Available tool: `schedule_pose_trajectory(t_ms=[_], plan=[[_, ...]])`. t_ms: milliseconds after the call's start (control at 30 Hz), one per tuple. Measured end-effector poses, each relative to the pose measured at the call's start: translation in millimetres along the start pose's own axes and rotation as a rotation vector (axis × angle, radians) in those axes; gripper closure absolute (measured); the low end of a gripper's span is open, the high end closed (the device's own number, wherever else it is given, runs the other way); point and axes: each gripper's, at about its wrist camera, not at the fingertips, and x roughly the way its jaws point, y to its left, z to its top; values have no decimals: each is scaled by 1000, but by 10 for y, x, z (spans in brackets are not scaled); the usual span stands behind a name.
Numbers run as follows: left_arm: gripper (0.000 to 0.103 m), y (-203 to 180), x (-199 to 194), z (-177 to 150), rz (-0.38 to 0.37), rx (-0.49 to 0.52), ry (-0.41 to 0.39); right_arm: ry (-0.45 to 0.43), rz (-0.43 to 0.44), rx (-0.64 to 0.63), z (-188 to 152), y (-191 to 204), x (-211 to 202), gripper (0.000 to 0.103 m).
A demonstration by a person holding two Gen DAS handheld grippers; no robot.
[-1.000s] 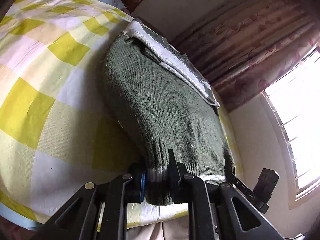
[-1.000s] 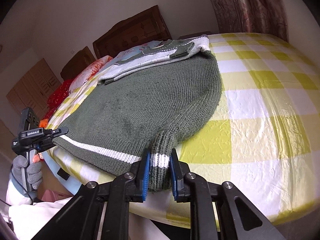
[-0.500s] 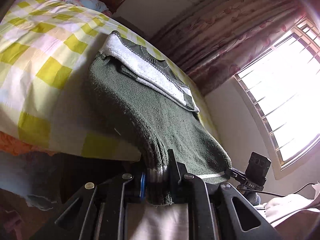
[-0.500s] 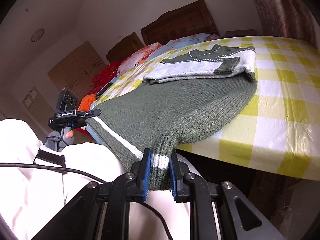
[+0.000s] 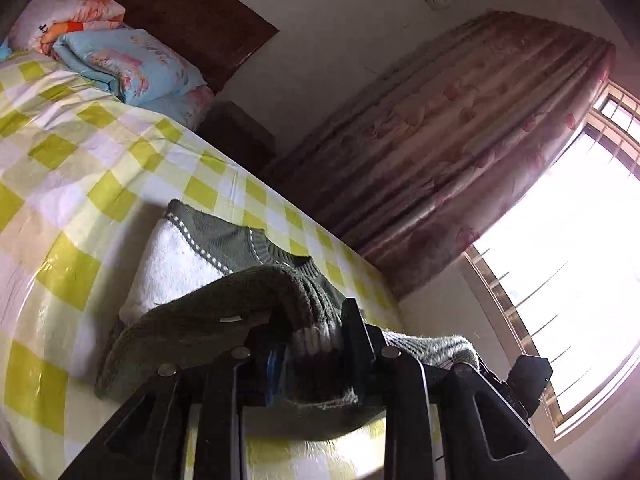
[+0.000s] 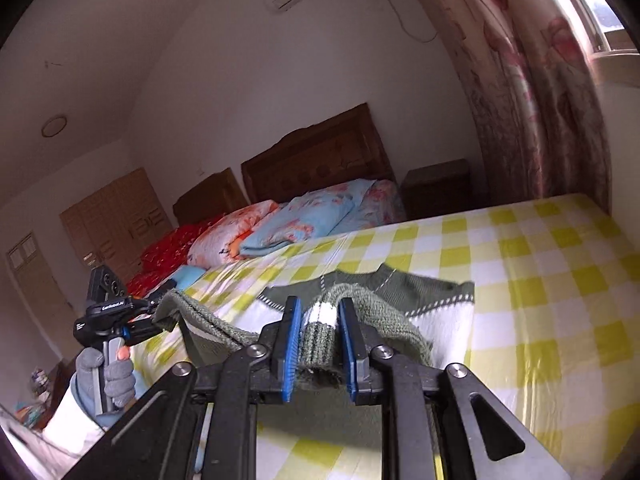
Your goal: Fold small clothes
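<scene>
A dark green knitted sweater (image 5: 224,312) with a white chest panel lies on the yellow-checked bed (image 5: 80,168). Its striped lower hem is lifted and carried over the chest part. My left gripper (image 5: 314,344) has one striped hem corner between its jaws, which are opening; the knit still fills the gap and hangs from it. My right gripper (image 6: 320,332) is shut on the other striped corner of the sweater (image 6: 384,316). In the right wrist view the left gripper (image 6: 154,320) shows at the left, with the hem stretched between both.
Folded quilts and pillows (image 6: 304,220) lie at the head of the bed (image 6: 560,280) before a wooden headboard (image 6: 320,156). A nightstand (image 6: 436,188) stands by the curtain (image 5: 440,160) and a bright window. A gloved hand (image 6: 108,376) holds the left gripper.
Both grippers rose and carried the hem forward over the sweater's upper part, so the garment now folds on itself. The left jaws stand a little wider around the hem.
</scene>
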Motion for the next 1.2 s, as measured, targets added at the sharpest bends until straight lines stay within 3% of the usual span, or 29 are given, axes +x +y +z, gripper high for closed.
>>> schedule_pose_trajectory(t_ms=[33, 67, 133, 233, 367, 467, 600, 733, 900, 1033, 1133, 1200], plan=[[71, 88, 170, 89, 53, -23, 20, -3, -71, -5, 62, -49, 143, 0], [71, 192, 329, 164, 109, -65, 62, 13, -146, 1, 104, -85, 232, 0], [71, 396, 459, 158, 152, -134, 117, 37, -147, 38, 70, -155, 319, 0], [71, 517, 329, -10, 198, -97, 103, 78, -168, -13, -160, -125, 296, 0], [71, 492, -16, -188, 304, 57, 43, 172, -215, -62, -543, -232, 185, 0], [70, 363, -141, -215, 402, 218, 23, 207, -253, -98, -599, -331, 188, 0], [70, 135, 78, -213, 447, 397, 105, 204, -284, -145, -408, -358, 323, 0], [69, 20, 367, -379, 467, 482, 193, 169, -262, -129, -335, -285, 387, 0], [69, -49, 497, -625, 575, 644, 221, 200, -234, -101, -510, -244, 431, 0], [69, -72, 627, -661, 704, 808, 239, 203, -235, -46, -564, -347, 425, 0], [69, -1, 701, -500, 725, 821, 217, 192, -228, -33, -551, -356, 419, 0], [72, 122, 689, -256, 646, 701, 214, 197, -229, -45, -543, -331, 437, 0]])
